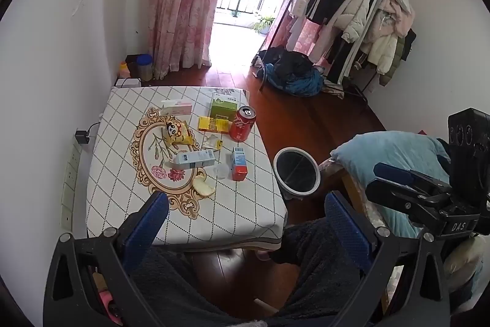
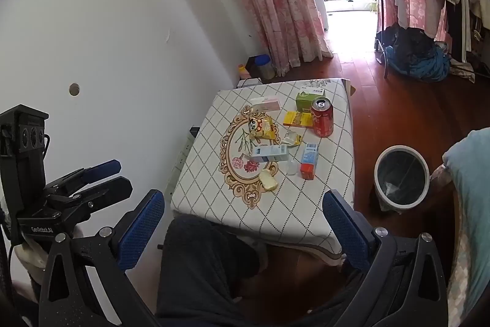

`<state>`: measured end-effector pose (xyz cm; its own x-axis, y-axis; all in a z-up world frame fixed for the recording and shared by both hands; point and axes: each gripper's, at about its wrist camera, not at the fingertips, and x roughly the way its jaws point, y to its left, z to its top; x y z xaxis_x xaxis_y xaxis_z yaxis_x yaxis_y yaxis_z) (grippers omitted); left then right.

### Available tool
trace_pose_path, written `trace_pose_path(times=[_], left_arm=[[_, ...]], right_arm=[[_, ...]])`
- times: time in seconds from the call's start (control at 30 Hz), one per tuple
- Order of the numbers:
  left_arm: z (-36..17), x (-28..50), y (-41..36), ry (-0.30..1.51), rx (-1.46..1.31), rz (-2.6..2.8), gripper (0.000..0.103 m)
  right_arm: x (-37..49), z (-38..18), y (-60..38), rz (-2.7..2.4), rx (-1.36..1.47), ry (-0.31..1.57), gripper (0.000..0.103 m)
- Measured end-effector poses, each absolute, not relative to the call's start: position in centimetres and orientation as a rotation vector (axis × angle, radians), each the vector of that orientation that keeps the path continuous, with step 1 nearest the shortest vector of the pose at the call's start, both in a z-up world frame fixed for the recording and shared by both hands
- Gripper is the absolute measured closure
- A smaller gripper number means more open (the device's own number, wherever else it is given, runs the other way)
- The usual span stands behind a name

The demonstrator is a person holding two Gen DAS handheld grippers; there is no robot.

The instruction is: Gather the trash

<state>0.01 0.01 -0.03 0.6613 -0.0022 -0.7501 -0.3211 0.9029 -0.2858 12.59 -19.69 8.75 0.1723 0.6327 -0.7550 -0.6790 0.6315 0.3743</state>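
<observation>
Trash lies on a low table with a checked cloth: a red cola can, a yellow snack bag, a white-blue box, an orange-blue box, a bread piece, a green box, a yellow packet. A round bin stands on the floor right of the table. My left gripper is open and empty, held before the table's near edge. My right gripper is open and empty, also short of the table. The can and bin show in the right wrist view.
A white wall runs along the table's left with a power strip. A chair with a blue cushion stands right of the bin. A clothes rack and a clothes heap are farther back. My knees are below the grippers.
</observation>
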Motion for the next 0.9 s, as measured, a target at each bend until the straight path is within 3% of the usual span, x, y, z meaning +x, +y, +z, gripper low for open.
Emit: trace_pose_path(times=[0.9], left_arm=[[0.48,-0.22,0.27,0.819,-0.418,0.186,0.0]], right_arm=[[12.45,8.76,-18.89,0.947,-0.073,1.032,0.0]])
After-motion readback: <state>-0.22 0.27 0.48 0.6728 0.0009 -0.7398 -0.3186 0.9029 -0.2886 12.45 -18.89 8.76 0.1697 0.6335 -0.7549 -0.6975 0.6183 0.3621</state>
